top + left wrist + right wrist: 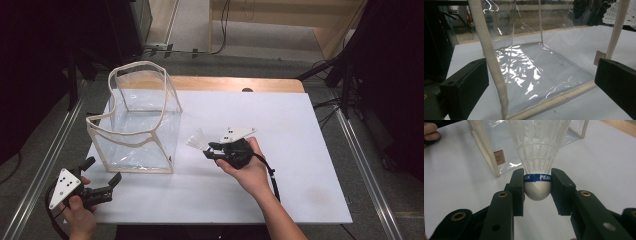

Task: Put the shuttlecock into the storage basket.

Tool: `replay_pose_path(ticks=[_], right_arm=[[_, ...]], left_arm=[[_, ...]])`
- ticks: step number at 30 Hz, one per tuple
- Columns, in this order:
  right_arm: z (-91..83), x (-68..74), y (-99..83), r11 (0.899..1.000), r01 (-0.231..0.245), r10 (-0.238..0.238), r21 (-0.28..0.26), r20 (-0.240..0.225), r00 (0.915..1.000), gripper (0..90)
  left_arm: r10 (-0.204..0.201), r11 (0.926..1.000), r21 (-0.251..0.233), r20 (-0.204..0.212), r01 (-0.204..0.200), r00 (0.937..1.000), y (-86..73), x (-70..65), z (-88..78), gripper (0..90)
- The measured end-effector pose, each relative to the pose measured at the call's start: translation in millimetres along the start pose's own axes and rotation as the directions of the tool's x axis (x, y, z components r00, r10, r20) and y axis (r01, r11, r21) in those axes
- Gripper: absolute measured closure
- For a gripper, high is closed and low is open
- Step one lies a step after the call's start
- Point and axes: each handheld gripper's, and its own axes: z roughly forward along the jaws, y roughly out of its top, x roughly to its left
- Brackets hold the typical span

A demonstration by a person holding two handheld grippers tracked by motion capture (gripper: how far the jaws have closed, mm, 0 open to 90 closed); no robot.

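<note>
Resting on: the white surface (280,150) carries everything; the high view takes in its whole spread, with wood showing along the far edge.
Clear bag: a see-through, cream-trimmed bag (137,127) stands upright and open-topped at the surface's left. The left gripper view looks through its wall at the glossy, crinkled floor; the right gripper view picks out a small brown tag at a lower corner.
Left tongs: the left tongs (102,176) sit at the near-left corner just in front of the bag, jaws spread wide with nothing between the pads. Their own view shows a cream corner seam rising between the two black jaws, untouched by either.
Right tongs: the right tongs (537,186) are clamped on the shuttlecock — pads pressing both sides of the rounded white base at its blue band.
Shuttlecock: the shuttlecock (537,157) is held just right of the bag, feathers pointing toward it. From above it is a pale blur — the right gripper view resolves the feather ribs and the word "PEAK".
</note>
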Motion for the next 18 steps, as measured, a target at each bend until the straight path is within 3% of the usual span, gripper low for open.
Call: replay_pose_path(ticks=[18], right_arm=[[-4.7, -1.2, 12.9, 1.000, 0.009, -0.009, -0.027, 0.002, 1.0000, 63.0]], left_arm=[[-0.001, 1.0000, -0.001, 0.000, 0.001, 1.0000, 0.0, 0.1, -0.1, 0.0]])
